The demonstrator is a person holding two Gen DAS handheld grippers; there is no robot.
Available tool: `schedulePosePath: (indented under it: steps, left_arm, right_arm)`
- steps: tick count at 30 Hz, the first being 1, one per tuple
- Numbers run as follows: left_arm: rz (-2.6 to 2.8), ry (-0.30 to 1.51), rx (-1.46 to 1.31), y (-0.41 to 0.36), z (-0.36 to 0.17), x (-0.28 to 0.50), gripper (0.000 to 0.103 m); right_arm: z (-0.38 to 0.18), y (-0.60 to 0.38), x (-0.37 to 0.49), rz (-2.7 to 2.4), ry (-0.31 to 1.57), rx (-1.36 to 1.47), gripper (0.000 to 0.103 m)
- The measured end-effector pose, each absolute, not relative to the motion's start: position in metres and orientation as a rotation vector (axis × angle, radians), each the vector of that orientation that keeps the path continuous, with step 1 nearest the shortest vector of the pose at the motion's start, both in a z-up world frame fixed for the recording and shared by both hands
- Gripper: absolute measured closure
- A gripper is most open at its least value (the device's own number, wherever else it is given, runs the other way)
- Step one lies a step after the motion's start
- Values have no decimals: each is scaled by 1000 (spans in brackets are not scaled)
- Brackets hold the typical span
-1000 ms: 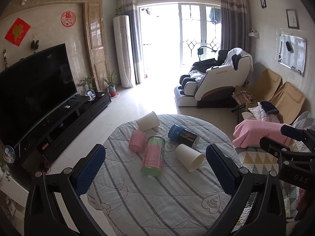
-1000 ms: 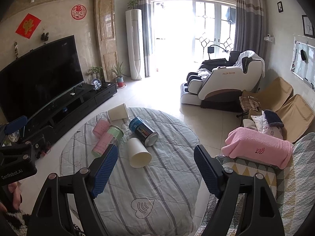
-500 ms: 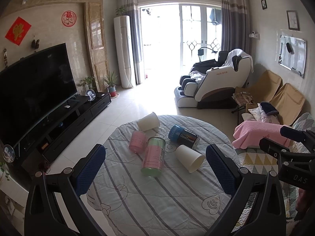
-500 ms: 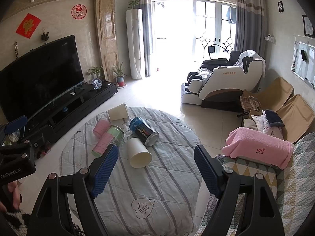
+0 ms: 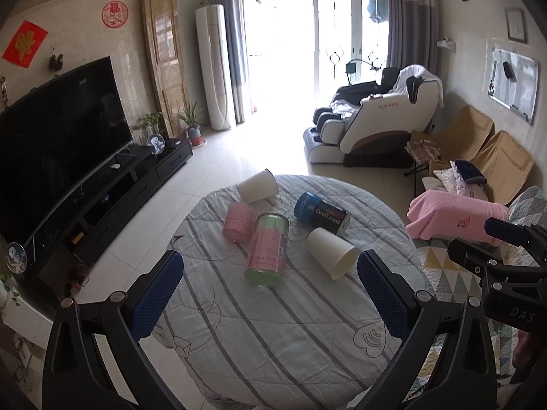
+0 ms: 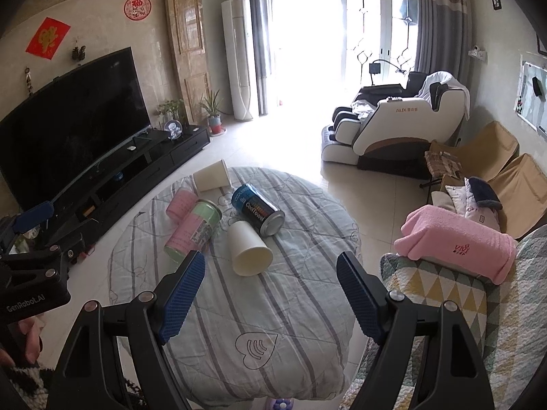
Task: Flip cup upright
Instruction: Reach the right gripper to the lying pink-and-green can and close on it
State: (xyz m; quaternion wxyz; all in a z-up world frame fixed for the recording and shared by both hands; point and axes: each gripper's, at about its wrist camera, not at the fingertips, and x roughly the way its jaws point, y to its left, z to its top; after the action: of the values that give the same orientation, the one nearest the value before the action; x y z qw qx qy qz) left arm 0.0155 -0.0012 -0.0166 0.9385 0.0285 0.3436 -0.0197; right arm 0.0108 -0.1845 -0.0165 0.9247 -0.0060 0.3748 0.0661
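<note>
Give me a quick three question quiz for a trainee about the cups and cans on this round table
1. True or false: the near white cup stands upright.
2. How many items lie on the table? A) three B) five C) seven
3. Fill in: both the left tongs and right tongs are ____.

Key: 1 false, it lies on its side, mouth toward the camera. 2 B: two white cups, a pink cup, a pink-green can, a blue can. 3 open.

My living room at home, big curved TV (image 5: 58, 136) on its low black stand (image 5: 112, 198), massage chair (image 5: 379, 123) by my balcony doors (image 5: 318, 44), 2 tan lounge chairs (image 5: 485, 157), floor air conditioner (image 5: 218, 68)
</note>
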Motion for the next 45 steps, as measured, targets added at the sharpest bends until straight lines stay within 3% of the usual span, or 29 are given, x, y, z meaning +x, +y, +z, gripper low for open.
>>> schedulePosePath:
  steps: [19,32,45]
  left_arm:
    - [-22,967,55,-9,-76,36,0]
    - [16,1009,39,2,-80,45,0]
    - [38,1072,-26,43,-87,61,0]
  right_arm:
    - [-69,-190,35,197,1027,24,22]
    - [-75,-191,70,225,1068,76,22]
    - [-92,-93,179,396,1172,102,22]
